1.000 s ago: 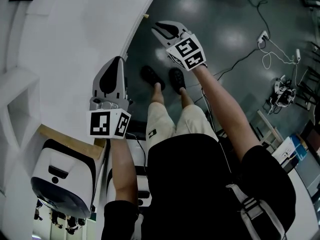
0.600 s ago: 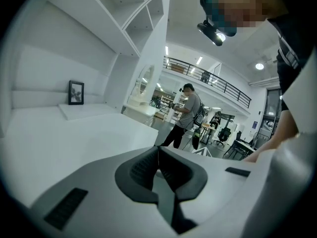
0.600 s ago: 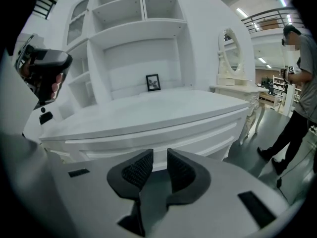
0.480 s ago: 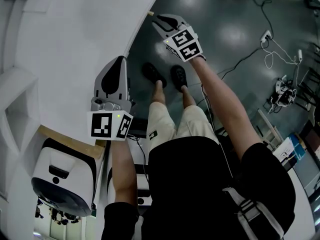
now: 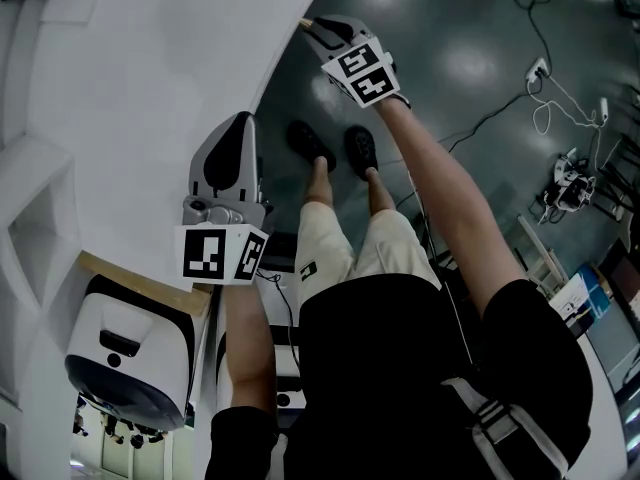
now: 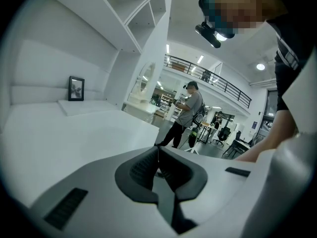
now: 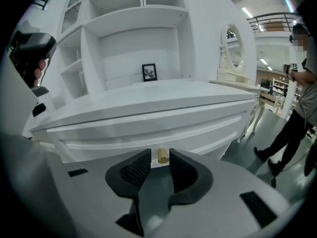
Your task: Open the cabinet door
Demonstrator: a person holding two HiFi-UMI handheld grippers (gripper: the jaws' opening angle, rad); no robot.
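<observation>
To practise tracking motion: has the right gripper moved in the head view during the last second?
Yes. The right gripper has closed in on the brass knob on the cabinet; its fingers are opening, the knob between them.

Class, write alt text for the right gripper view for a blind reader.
The right tool has its jaws opening around a small gold knob on a white cabinet front, not gripping it. Behind, a small picture frame stands among white shelves.
</observation>
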